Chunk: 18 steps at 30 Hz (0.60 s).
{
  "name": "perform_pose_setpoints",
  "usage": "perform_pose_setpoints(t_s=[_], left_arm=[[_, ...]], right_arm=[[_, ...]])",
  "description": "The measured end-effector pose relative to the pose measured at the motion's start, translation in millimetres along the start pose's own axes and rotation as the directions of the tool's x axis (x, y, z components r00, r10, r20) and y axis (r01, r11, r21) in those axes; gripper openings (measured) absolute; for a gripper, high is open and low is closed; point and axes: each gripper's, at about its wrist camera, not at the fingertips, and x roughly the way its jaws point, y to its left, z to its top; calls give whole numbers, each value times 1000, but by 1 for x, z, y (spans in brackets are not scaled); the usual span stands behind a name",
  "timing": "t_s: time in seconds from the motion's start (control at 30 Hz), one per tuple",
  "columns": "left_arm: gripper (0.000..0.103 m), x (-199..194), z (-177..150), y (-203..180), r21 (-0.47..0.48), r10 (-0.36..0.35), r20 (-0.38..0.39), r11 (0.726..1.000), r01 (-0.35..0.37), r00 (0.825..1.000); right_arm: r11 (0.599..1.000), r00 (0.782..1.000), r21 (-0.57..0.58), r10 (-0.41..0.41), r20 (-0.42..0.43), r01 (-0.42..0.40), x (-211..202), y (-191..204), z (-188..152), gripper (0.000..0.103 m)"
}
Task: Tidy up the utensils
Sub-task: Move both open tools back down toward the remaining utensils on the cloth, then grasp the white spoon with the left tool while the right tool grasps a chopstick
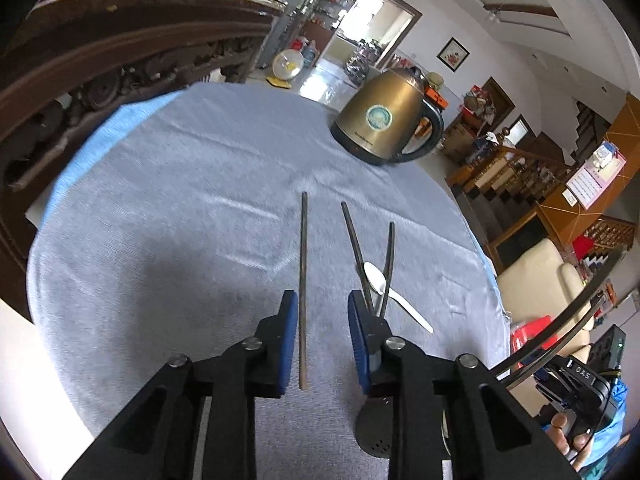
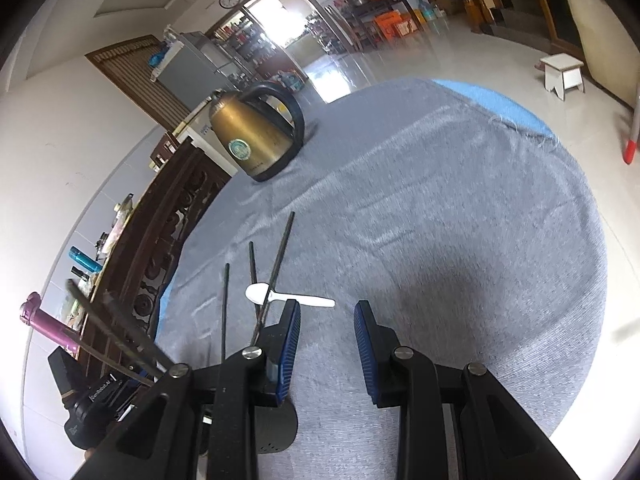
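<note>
Left wrist view: left gripper [image 1: 322,300] low over grey cloth [image 1: 180,220], jaws apart, straddling one chopstick [image 1: 303,280] at bottom centre. Chopstick flat on the cloth, running straight up the frame along the fingers, nearer the left-hand pad, no pad seen pressing on it. Probably lined up this way so that a squeeze takes the stick across its width.

Just right of the gripper, crossed pair [image 1: 353,240] of chopsticks lying over the bowl of a white spoon [image 1: 374,280], lower ends hidden behind the right-hand finger. A tangle, so likely left for afterwards, the lone stick being the easy first pick. Dark perforated spatula [image 1: 374,436] at bottom, partly under that same finger. Kettle [image 1: 386,120] at upper right, well apart from the utensils, near the cloth's far edge, seemingly no part of the job.

Right wrist view: right gripper [image 2: 328,308] likewise with jaws apart, only bare cloth between the pads, nothing held. Apparently kept to one side, clear of the left one's pick. All utensils left of centre here, spoon's handle end showing just beyond the left-hand fingertip.

Only in the left view: the stick sitting between open jaws, plus a hand [image 1: 564,432] at lower right on the other gripper. Only in the right view: the empty gap of the right jaws, and the spoon seen almost whole, side-on. Left fingertips not visible from there, so no second check on pad contact.
</note>
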Motion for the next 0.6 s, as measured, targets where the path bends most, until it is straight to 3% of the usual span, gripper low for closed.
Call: perform_pose_setpoints(t_s=[0.6], left_arm=[[25,96,20,-27,70,-88,-147,993,99,985]], right_arm=[[997,995,71,-7,-97,14,51,-27,5,30]])
